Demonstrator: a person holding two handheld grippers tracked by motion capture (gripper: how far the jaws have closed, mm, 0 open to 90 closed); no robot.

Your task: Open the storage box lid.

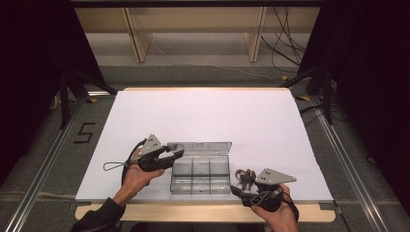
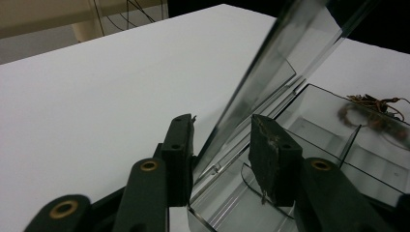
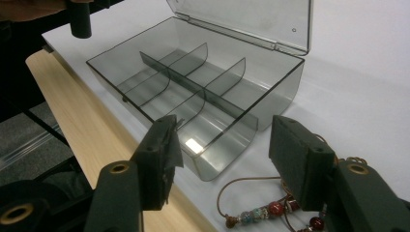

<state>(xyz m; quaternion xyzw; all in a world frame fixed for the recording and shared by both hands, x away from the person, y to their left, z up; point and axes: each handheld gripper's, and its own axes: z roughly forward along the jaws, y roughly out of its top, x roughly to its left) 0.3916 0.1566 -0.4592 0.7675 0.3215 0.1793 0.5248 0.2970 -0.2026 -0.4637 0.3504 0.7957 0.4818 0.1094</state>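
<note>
A clear grey compartment box [image 1: 200, 180] stands near the table's front edge with its lid [image 1: 200, 147] raised. My left gripper [image 1: 177, 154] is at the lid's left end. In the left gripper view its jaws [image 2: 223, 128] straddle the lid [image 2: 270, 72] with a visible gap to the right pad, so it is open. A beaded cord bracelet [image 1: 244, 175] lies just right of the box. My right gripper [image 1: 240, 187] hovers over it, open, with the box's near corner [image 3: 212, 159] ahead between the jaws and the bracelet [image 3: 270, 210] below, untouched. The box compartments [image 3: 188, 92] look empty.
The white table top [image 1: 217, 111] stretches far behind the box. Its wooden front edge [image 1: 193, 212] lies close to both hands. Black stands [image 1: 65, 92] flank the table, and cables [image 1: 285, 43] lie on the floor beyond.
</note>
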